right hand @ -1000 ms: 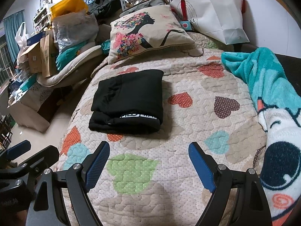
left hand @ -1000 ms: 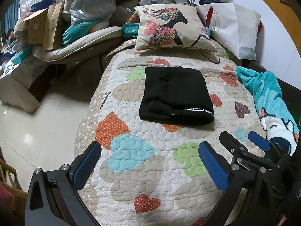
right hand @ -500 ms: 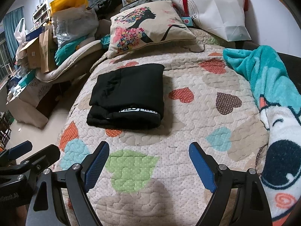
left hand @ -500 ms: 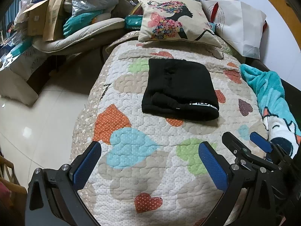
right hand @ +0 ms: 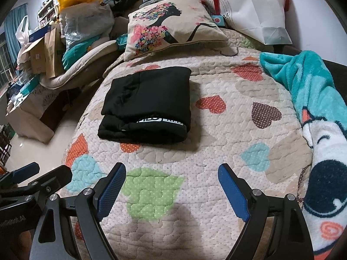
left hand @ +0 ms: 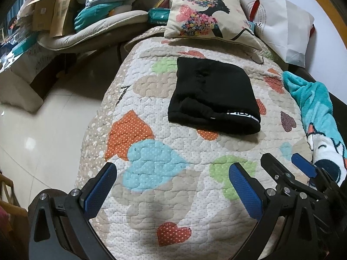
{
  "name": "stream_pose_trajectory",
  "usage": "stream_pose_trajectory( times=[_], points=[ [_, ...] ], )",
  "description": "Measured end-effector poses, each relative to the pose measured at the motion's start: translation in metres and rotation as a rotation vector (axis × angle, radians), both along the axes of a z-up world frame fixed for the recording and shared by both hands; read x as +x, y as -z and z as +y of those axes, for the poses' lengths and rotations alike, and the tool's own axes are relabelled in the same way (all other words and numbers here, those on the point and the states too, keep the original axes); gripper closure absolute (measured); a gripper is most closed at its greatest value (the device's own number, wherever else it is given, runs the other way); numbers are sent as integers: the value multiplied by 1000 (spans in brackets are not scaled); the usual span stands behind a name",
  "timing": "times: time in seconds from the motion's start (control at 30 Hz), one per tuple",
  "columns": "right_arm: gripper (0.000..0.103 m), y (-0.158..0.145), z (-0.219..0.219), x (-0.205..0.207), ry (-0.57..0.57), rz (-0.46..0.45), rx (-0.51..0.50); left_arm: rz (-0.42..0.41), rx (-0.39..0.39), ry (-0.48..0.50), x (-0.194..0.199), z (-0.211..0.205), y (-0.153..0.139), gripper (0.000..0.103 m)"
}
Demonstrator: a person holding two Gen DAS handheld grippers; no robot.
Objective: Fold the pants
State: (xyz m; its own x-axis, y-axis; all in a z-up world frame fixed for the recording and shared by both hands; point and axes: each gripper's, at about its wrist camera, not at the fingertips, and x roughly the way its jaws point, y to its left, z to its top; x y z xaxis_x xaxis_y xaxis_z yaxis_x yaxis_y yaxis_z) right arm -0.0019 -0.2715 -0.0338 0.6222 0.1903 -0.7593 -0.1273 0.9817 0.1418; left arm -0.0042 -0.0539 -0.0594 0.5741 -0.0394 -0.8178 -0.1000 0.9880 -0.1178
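Observation:
The black pants [left hand: 213, 96] lie folded in a compact rectangle on the heart-patterned quilt [left hand: 156, 160], with a white-lettered waistband at the near edge. They also show in the right wrist view [right hand: 147, 106]. My left gripper [left hand: 172, 173] is open and empty, held above the quilt well short of the pants. My right gripper [right hand: 172, 174] is open and empty, also held back from the pants. The right gripper's fingers [left hand: 301, 169] show at the right of the left wrist view.
A flower-print pillow [right hand: 171, 23] lies behind the pants. A white bag [right hand: 256, 10] stands at the back right. A teal blanket [right hand: 312, 91] lies along the right side. Boxes and bags [right hand: 56, 41] pile up at the left, beside the floor [left hand: 43, 125].
Both grippers have drawn back and risen a little from the folded pants, which now look farther away. The pants have not moved. Both grippers stay open.

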Motion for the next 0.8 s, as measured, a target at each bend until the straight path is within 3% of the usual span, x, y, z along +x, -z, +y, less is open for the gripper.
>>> stream_pose_trajectory(
  times=[0.57,0.8],
  points=[
    [12,16,9,8,-15,56,-20,69,-36,-33,22,16,19,0],
    [12,17,8,12,-5,54,-39,52,33,-8,44,10,19,0]
  ],
)
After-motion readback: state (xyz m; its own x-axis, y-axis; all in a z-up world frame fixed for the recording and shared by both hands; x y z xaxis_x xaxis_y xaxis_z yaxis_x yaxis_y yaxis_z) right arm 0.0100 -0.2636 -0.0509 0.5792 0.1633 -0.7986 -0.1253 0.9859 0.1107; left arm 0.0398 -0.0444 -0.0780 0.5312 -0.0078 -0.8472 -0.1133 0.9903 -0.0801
